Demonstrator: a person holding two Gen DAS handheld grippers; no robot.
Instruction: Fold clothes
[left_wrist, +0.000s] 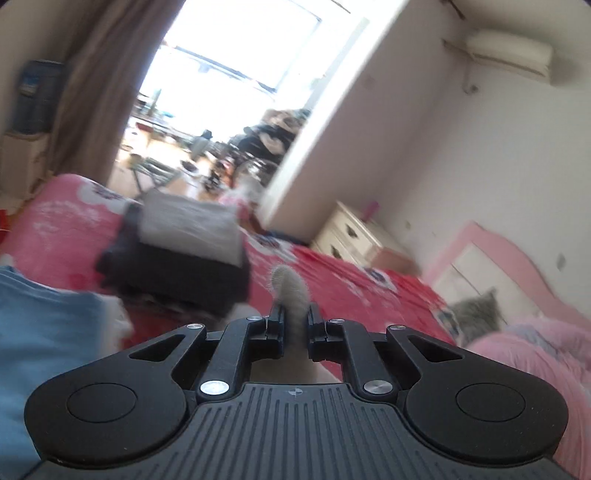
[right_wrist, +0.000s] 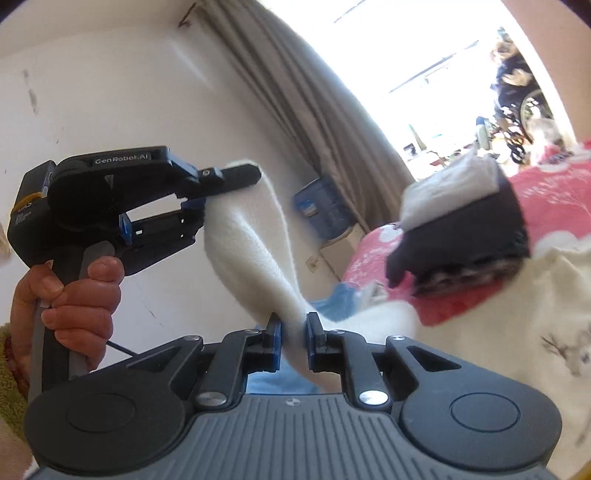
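Note:
A white fleece garment (right_wrist: 251, 251) is stretched in the air between both grippers. In the right wrist view my right gripper (right_wrist: 294, 326) is shut on one bunched edge of it. Up to the left, my left gripper (right_wrist: 242, 182), gripped by a person's hand (right_wrist: 74, 295), is shut on another edge. In the left wrist view the left gripper (left_wrist: 294, 319) pinches a fuzzy tuft of the garment (left_wrist: 290, 291) that sticks up between its pads. More of the pale fabric, with a small print (right_wrist: 535, 332), hangs at the right over the bed.
A bed with a red and pink flowered cover (left_wrist: 369, 291) carries a stack of folded clothes (left_wrist: 184, 240), dark below and pale on top, and a blue garment (left_wrist: 48, 332). A grey cat (left_wrist: 476, 314) sits by a pink blanket (left_wrist: 535, 358). A cream dresser (left_wrist: 354, 236) stands beyond.

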